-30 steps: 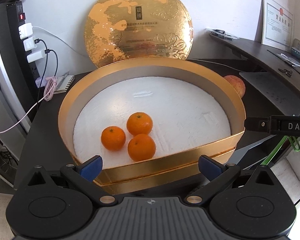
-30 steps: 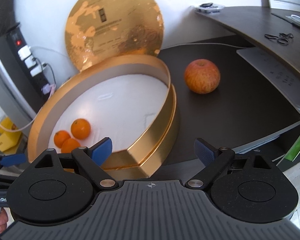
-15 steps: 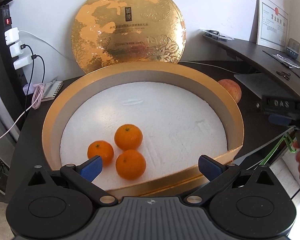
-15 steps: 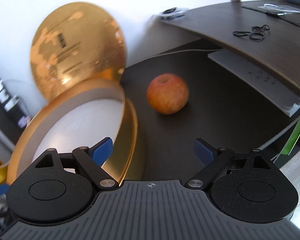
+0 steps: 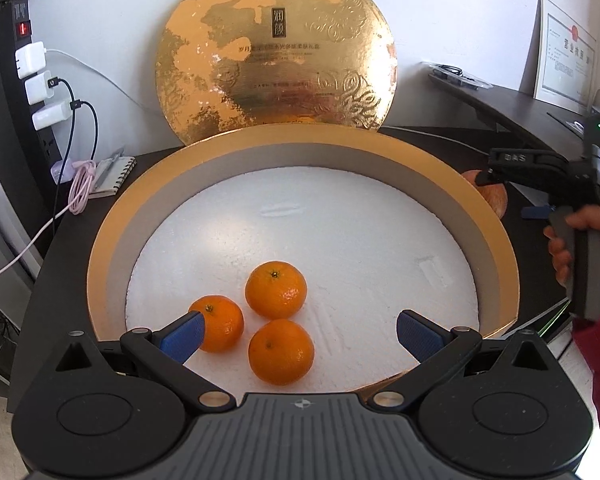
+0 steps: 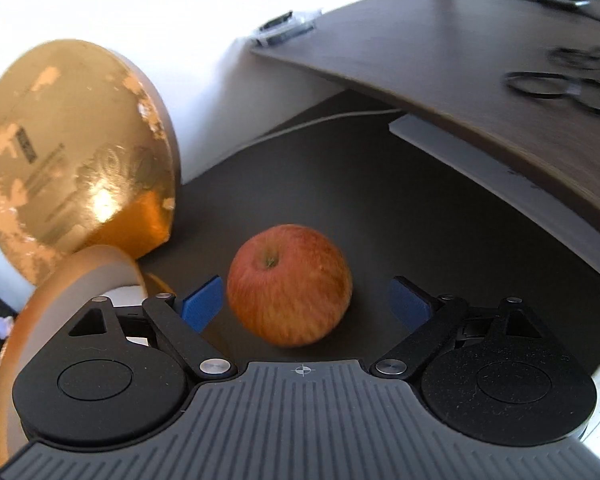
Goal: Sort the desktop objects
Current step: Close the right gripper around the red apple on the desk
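Observation:
Three oranges [image 5: 276, 290] lie close together on the white foam floor of a round gold box [image 5: 112, 240]. Its gold lid [image 5: 276, 60] leans against the wall behind. My left gripper [image 5: 300, 336] hangs open over the box's near rim, the oranges just ahead of its blue pads. A red-yellow apple [image 6: 288, 284] rests on the dark desk to the right of the box [image 6: 80, 280]. My right gripper [image 6: 304, 302] is open, its jaws just opened a little wider, with the apple between the pads and not pressed. The left wrist view shows the apple [image 5: 490, 196] partly hidden behind the box rim.
A power strip with white chargers [image 5: 36, 80], a pink cable [image 5: 80, 188] and a notepad [image 5: 112, 176] sit left of the box. A raised dark shelf [image 6: 480, 60] carries scissors [image 6: 560, 84]; a grey keyboard [image 6: 500, 184] lies under its edge. A hand [image 5: 572, 248] holds the right gripper's handle.
The right gripper swung right and closed in on the apple, which now sits between its pads. The box slid to the left edge of that view. The left gripper crept forward over the rim.

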